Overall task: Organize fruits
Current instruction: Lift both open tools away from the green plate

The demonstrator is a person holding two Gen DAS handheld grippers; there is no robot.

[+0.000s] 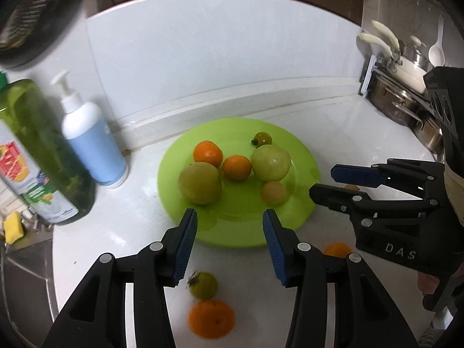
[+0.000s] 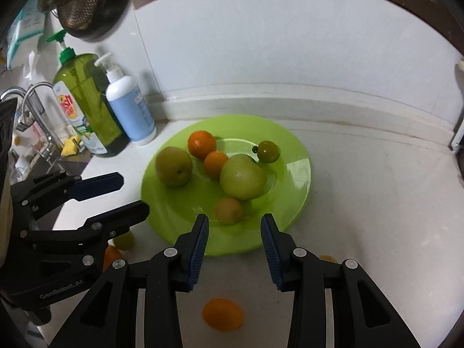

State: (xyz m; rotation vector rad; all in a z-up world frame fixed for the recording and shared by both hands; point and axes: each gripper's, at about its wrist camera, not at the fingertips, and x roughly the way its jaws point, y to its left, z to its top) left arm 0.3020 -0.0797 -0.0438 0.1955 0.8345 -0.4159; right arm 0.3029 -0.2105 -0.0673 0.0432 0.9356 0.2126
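Observation:
A lime green plate (image 1: 301,150) (image 2: 298,174) lies on the white counter. It holds two oranges (image 1: 208,152), two big green fruits (image 1: 271,162), a small tan fruit (image 1: 273,192) and a little green tomato (image 1: 263,138). Off the plate, near its front edge, lie a small green tomato (image 1: 203,284), an orange (image 1: 211,322) and another orange (image 2: 222,314). My left gripper (image 1: 230,217) hovers open over the plate's front rim, nothing between its fingers. My right gripper (image 2: 235,221) is likewise open and empty, just short of the tan fruit (image 2: 228,211).
A green dish soap bottle (image 1: 43,150) and a white pump bottle (image 1: 92,145) stand left of the plate. Steel pots (image 1: 406,98) sit at the far right. A sink with a tap (image 2: 26,98) and a yellow sponge (image 1: 13,227) lie to the left.

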